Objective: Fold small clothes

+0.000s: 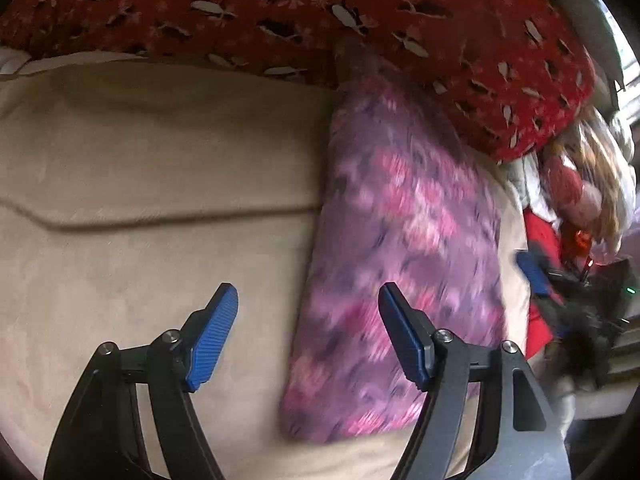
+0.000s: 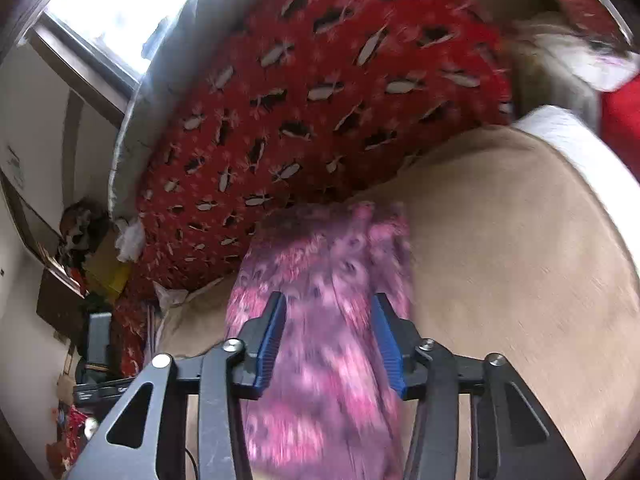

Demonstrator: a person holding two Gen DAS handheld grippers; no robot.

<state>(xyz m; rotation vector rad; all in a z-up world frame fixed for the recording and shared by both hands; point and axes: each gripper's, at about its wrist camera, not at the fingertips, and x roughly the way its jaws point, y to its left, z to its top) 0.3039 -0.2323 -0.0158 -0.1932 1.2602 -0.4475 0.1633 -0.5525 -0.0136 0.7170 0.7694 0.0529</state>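
Observation:
A purple and pink floral garment [image 1: 400,256] lies folded into a long narrow strip on a beige cushion [image 1: 140,168]. My left gripper [image 1: 308,332] is open and empty, just above the strip's left edge. The other gripper [image 1: 536,280] shows blurred at the right edge of that view. In the right wrist view the strip [image 2: 328,288] runs away from me between the open blue pads of my right gripper [image 2: 328,344], which hovers over its near end. The pads do not pinch the cloth.
A red patterned pillow [image 1: 360,32] lies along the far end of the garment, also in the right wrist view [image 2: 320,92]. A pile of mixed clothes [image 1: 576,184] sits at the right. A window [image 2: 120,8] and cluttered shelves [image 2: 80,264] are at the left.

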